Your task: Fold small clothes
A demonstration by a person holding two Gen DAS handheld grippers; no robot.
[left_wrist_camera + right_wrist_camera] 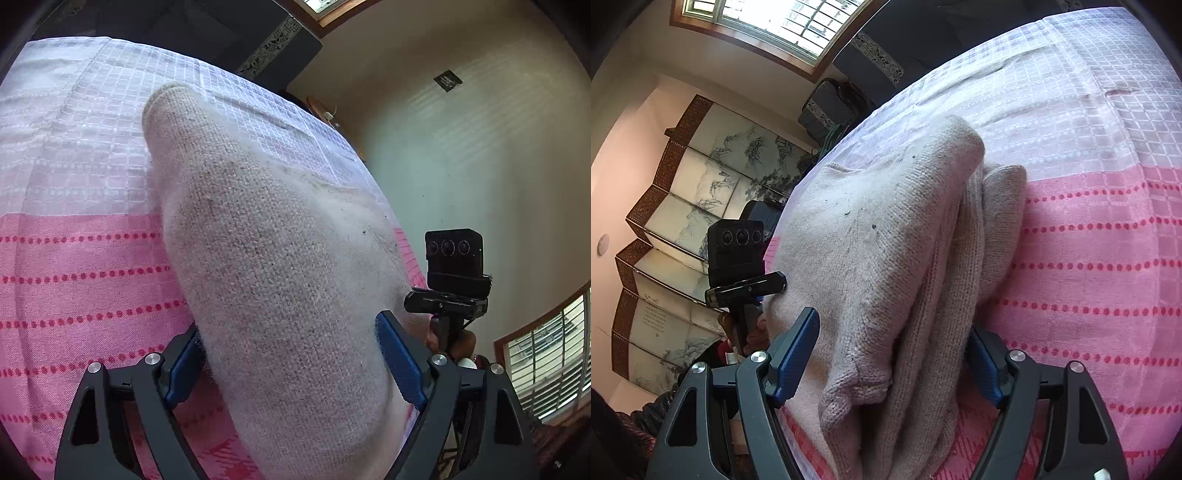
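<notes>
Knitwear fills both wrist views: a beige sweater (280,266), already doubled into a thick bundle, lies on a pink-and-white checked cloth (74,280) spread over the desk. The left gripper (291,369) stands with its jaws wide apart, the sweater's edge running between the blue pads (400,365); whether they press on the wool I cannot tell for certain, though they look to flank it, not pinch it. The right gripper (894,362) is likewise spread, its jaws opening a little, with the stacked folds directly between them and no clear squeeze on the fabric.

My guess is that the fold has just been laid and the hands are letting go or taking a new hold. To do it well, both grippers should clear the wool without dragging the top layer, then take all layers at once at the near corners so the bundle turns over as one piece and its edges stay aligned.

Only the right wrist view shows the layering: a ribbed cuff (857,391) and a tucked sleeve end (1004,184) beyond the gripper. The left wrist view shows one smooth knit face. Each view catches the other gripper's camera block (452,254) off to the side.
</notes>
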